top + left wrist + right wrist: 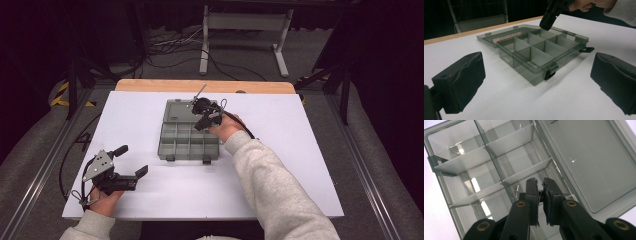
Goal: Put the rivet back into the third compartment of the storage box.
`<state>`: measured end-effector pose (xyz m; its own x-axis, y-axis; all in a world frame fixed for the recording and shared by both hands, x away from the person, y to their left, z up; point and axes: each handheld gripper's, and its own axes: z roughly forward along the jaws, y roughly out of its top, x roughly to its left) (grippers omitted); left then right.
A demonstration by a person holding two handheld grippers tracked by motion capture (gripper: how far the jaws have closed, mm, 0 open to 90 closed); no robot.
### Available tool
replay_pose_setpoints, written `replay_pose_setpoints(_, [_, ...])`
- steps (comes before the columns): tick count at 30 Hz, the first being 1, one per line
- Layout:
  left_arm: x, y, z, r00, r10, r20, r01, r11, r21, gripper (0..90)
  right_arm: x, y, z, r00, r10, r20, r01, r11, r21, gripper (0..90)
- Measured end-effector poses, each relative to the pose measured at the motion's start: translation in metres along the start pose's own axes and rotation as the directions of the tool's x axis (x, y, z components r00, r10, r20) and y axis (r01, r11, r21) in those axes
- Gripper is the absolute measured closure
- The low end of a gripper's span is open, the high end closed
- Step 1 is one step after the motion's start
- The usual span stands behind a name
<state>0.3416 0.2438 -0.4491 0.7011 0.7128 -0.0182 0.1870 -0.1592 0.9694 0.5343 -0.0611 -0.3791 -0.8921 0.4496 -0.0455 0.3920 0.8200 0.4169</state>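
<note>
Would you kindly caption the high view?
Right gripper reaches into the open organizer box; left gripper rests open.

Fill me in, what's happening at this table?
A person works over an open compartment box on a white table. The right gripper hangs over a rear compartment by the flat-lying lid, jaws nearly closed; whether they pinch something small can't be told. The left gripper rests apart near the front edge, jaws wide open.

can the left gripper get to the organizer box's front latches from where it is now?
Probably yes. The left gripper sits open on the table near the front left corner of the organizer box, and the white surface between its jaws and the front latch is bare. The right gripper works over the far compartments.
</note>
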Motion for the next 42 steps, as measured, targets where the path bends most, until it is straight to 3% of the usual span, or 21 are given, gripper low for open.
replay_pose_setpoints(14, [0.0, 0.0, 0.0, 1.0, -0.003, 0.001, 0.003, 1.0, -0.003, 0.2, 0.006, 0.002, 0.019, 0.9998, -0.011, -0.014, 0.012, 0.998, 0.057, 82.2])
replay_pose_setpoints(19, [0.0, 0.0, 0.0, 1.0, -0.004, 0.001, 0.004, 1.0, -0.006, 0.2, 0.006, 0.002, 0.015, 1.0, -0.004, -0.003, 0.004, 0.999, 0.044, 72.9])
replay_pose_setpoints(33, [-0.001, 0.0, 0.0, 1.0, -0.005, 0.002, 0.005, 1.0, 0.001, 0.2, 0.018, -0.007, -0.024, 0.9998, -0.015, 0.015, 0.015, 0.999, -0.052, 55.0])
replay_pose_setpoints(42, [-0.001, 0.0, 0.0, 1.0, -0.007, 0.0, 0.007, 1.0, 0.001, 0.2, 0.03, -0.024, -0.058, 0.9989, -0.036, 0.031, 0.039, 0.992, -0.12, 34.9])
